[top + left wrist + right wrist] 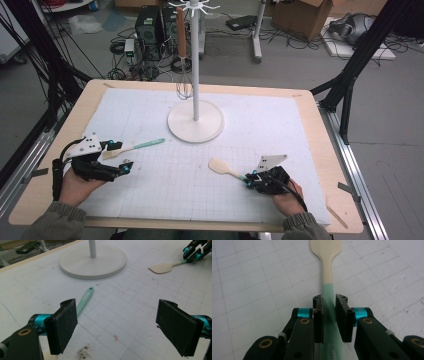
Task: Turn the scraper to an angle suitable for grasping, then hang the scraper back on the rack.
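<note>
At the white gridded mat (pixel 165 180) on the wooden table (pixel 322 150), I hold a pair of tongs in each hand. My right gripper (pixel 329 305) has its black jaws drawn in narrow around the green handle of a spatula (pixel 326 270); the pads sit against the handle on both sides, and the pale cream blade points away from me, lying low on the mat. From the high view, that spatula (pixel 223 168) lies right of centre, blade toward the middle of the mat, with my right gripper (pixel 248 180) at its handle end. My left gripper (pixel 120 327) stands with its jaws wide apart and nothing between them, only bare mat and a few dark crumbs. A second spatula (pixel 83 302), mint-handled, lies on the mat just beside the left-hand jaw of that view, its handle tip pointing toward the round white base of the stand (pixel 93 261). From above, this second spatula (pixel 132 147) sits just beside my left gripper (pixel 116 156) near the mat's left edge. The stand (pixel 195 117) rises behind the middle of the mat, and a whisk (pixel 183 55) with a wooden handle hangs from its top hooks.
</note>
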Motion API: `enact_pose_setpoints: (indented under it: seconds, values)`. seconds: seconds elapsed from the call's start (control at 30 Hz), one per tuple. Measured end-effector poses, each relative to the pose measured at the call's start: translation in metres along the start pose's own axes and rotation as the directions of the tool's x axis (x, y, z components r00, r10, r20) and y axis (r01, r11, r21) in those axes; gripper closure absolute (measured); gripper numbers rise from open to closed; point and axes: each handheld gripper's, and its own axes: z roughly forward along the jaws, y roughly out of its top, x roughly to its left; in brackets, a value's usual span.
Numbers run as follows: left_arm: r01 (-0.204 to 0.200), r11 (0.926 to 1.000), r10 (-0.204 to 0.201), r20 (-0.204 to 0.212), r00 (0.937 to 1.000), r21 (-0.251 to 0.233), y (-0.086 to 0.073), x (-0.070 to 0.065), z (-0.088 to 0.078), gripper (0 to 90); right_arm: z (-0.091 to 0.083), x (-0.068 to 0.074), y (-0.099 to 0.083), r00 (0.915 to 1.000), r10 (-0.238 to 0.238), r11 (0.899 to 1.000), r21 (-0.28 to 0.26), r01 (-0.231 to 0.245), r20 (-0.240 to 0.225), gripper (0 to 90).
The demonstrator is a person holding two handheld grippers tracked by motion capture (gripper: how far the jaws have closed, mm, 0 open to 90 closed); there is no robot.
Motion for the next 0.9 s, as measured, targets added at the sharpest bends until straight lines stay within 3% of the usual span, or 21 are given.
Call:
enact_pose_setpoints:
  seconds: [0.13, 0.4, 0.67, 0.9]
  values:
    - [0.002, 1.0, -0.002, 0.001, 1.0, -0.004, 0.0, 0.0, 0.0, 17.8, -0.004, 0.001, 0.004, 1.0, 0.001, 0.999, -0.046, -0.001, -0.007, 77.9]
    - [0.004, 1.0, -0.004, 0.004, 1.0, -0.005, -0.001, 0.002, -0.002, 17.8, -0.002, 0.0, 0.009, 0.9998, -0.011, 0.999, -0.044, 0.01, -0.018, 78.0]
    - [-0.005, 1.0, 0.005, 0.014, 0.9999, -0.003, 0.0, 0.0, -0.001, 18.0, -0.008, 0.0, 0.013, 0.9994, -0.003, 0.996, -0.089, -0.001, -0.035, 77.9]
    - [-0.027, 0.9996, 0.027, 0.046, 0.9986, -0.001, 0.005, -0.007, 0.002, 19.1, -0.009, 0.007, 0.026, 0.9978, -0.039, 0.994, -0.109, 0.033, -0.054, 77.9]
